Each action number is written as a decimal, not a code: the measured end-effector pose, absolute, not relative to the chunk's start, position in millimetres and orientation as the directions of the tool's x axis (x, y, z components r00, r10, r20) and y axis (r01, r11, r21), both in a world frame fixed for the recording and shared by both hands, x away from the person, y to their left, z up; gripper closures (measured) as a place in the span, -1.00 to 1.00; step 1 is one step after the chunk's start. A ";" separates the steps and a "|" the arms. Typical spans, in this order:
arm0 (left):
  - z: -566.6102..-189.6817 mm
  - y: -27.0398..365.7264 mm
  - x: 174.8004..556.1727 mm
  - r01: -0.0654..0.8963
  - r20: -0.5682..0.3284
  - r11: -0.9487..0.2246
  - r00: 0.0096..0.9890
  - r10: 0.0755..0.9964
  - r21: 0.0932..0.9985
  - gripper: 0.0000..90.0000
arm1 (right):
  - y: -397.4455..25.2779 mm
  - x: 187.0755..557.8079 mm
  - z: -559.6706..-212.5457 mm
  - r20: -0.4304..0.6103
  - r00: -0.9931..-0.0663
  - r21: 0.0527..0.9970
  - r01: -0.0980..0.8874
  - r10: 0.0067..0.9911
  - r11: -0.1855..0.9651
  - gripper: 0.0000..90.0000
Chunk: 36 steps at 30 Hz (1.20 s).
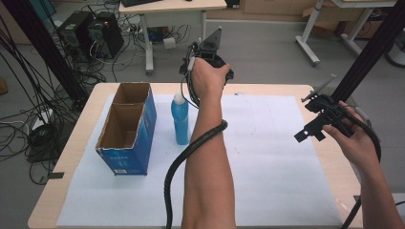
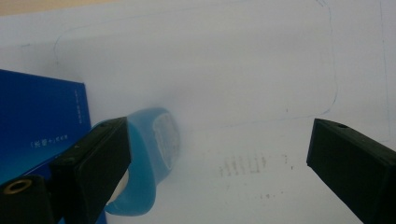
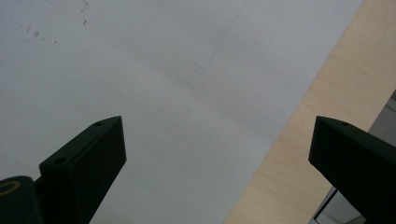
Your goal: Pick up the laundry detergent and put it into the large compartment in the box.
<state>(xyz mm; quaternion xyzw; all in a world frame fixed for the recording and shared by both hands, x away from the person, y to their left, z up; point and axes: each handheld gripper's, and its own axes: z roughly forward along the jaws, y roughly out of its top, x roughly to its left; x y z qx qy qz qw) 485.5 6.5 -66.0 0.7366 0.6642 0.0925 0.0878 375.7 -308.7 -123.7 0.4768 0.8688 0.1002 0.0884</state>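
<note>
High view, left to right: open cardboard box (image 1: 126, 128) with blue sides on the left of the tabletop (image 1: 282, 88), blue bottle (image 1: 180, 119) upright just beside its right wall on the white sheet (image 1: 267, 157). Left gripper (image 1: 207, 59) is raised over the far edge behind the bottle, right gripper (image 1: 317, 125) off at the right edge, well apart from everything. Left gripper view: fingers (image 2: 100, 154) spread wide and empty, bottle (image 2: 152, 158) low and left, partly behind the left finger, not between the two; box face (image 2: 39, 126) beside it. Right gripper view: fingers (image 3: 93, 158) also released, over bare sheet and wood. Step looks like reaching for the bottle. To do it well, shift left until the bottle is centred between the fingers, come down, keep clear of the box wall, close on the body rather than the cap.
</note>
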 end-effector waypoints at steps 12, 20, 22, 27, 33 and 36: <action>-61.9 9.1 482.7 0.960 0.027 -0.100 0.096 0.995 0.260 -0.85 | -305.4 375.5 -124.7 -0.068 -0.531 0.250 0.811 0.845 0.530 -0.91; -49.8 15.8 475.9 0.957 0.043 -0.092 0.083 0.996 0.275 -0.85 | -305.3 373.3 -124.0 -0.070 -0.527 0.250 0.812 0.847 0.527 -0.91; -47.9 17.2 474.2 0.956 0.044 -0.089 0.080 0.996 0.280 -0.85 | -305.1 372.5 -123.7 -0.071 -0.525 0.250 0.814 0.848 0.525 -0.91; -40.2 26.8 467.1 0.955 0.053 -0.073 0.060 0.997 0.288 -0.85 | -302.7 370.4 -123.3 -0.076 -0.528 0.248 0.811 0.846 0.529 -0.91; -37.5 39.5 461.0 0.956 0.065 -0.050 0.032 0.997 0.291 -0.85 | -299.2 367.5 -121.9 -0.082 -0.527 0.248 0.811 0.846 0.530 -0.91; -38.0 45.9 459.3 0.956 0.067 -0.032 0.014 0.998 0.290 -0.85 | -296.8 367.1 -121.6 -0.084 -0.531 0.246 0.809 0.843 0.534 -0.91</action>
